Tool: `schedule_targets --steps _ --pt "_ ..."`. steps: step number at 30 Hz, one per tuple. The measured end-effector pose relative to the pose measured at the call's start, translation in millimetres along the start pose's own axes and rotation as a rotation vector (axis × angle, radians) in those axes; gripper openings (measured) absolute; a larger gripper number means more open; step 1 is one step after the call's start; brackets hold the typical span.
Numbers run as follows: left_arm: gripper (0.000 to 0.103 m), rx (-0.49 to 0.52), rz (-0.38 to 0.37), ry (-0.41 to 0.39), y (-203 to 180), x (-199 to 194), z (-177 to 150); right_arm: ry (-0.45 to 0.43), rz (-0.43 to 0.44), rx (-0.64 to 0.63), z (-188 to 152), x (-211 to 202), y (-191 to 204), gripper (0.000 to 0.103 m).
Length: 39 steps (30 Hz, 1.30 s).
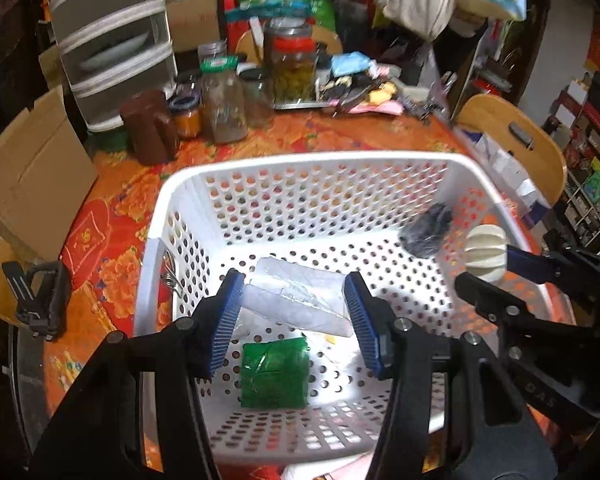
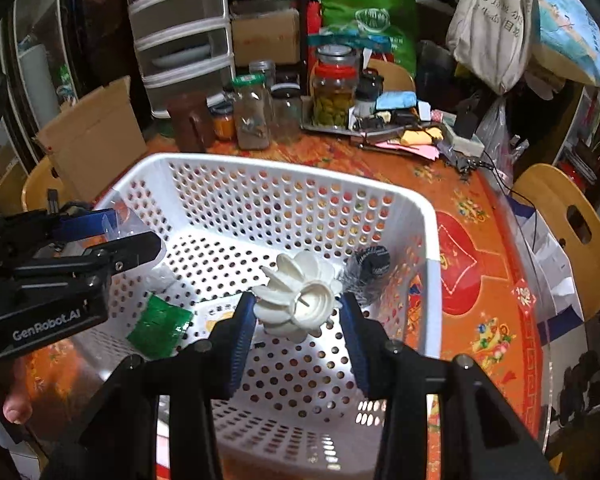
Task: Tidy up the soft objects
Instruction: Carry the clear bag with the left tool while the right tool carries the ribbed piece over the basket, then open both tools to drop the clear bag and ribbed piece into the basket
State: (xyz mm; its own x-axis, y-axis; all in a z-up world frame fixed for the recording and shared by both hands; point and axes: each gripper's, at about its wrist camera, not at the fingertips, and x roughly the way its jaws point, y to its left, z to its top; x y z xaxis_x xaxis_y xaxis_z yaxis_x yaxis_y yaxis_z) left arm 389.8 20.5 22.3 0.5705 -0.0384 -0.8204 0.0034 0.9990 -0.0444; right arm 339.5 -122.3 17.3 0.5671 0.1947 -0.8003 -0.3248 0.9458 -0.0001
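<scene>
A white perforated basket (image 1: 300,160) (image 2: 204,164) stands on the red-orange tablecloth. Inside lie a white wrapped packet (image 1: 300,296), a green packet (image 1: 274,374) (image 2: 160,324) and a dark wrapped ball (image 1: 426,230) (image 2: 370,266) near the right wall. My left gripper (image 1: 296,320) is open above the basket floor, its fingers either side of the white packet, not touching it. My right gripper (image 2: 296,324) is shut on a white ribbed pumpkin-shaped soft object (image 2: 298,298) (image 1: 486,254), held over the basket's right side.
Jars (image 1: 224,100) (image 2: 334,92), a metal tray of small items (image 1: 300,104) and a drawer unit (image 1: 108,40) crowd the table's far side. A cardboard box (image 1: 32,176) stands at the left. Wooden chairs (image 2: 568,232) sit around the table.
</scene>
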Motion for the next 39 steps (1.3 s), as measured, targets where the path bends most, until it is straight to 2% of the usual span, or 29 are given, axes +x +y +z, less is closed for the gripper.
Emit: schedule_targets --steps 10,18,21,23,25,30,32,34,39 --pt "0.05 0.003 0.012 0.073 1.3 44.1 -3.3 0.068 0.005 0.009 1.9 30.3 -5.8 0.042" --pt "0.051 0.002 -0.007 0.074 -1.3 50.5 -2.8 0.058 0.005 0.007 4.1 34.3 -5.7 0.042" --pt "0.06 -0.015 -0.03 0.071 1.8 48.5 -2.9 0.034 0.009 0.005 5.1 28.5 -5.0 0.053" --pt "0.074 -0.025 -0.029 0.063 3.4 45.4 -2.3 0.022 0.014 0.004 5.7 24.6 -5.2 0.067" --pt "0.078 -0.027 -0.017 0.044 4.2 40.1 -1.9 -0.001 0.005 0.001 5.3 17.6 -5.4 0.069" --pt "0.081 -0.038 -0.041 0.017 6.8 25.1 -0.7 -0.024 0.008 0.006 2.3 0.5 -12.2 0.078" --pt "0.082 -0.032 -0.047 0.01 5.7 18.5 -1.4 -0.03 0.013 0.012 -1.3 -6.8 -16.1 0.092" --pt "0.082 -0.032 -0.055 0.001 5.3 10.9 -1.6 -0.041 0.01 0.013 -5.9 -14.9 -19.2 0.099" --pt "0.082 -0.018 -0.081 -0.035 0.7 -15.9 -6.3 -0.077 0.036 0.039 -17.2 -34.6 -26.5 0.103"
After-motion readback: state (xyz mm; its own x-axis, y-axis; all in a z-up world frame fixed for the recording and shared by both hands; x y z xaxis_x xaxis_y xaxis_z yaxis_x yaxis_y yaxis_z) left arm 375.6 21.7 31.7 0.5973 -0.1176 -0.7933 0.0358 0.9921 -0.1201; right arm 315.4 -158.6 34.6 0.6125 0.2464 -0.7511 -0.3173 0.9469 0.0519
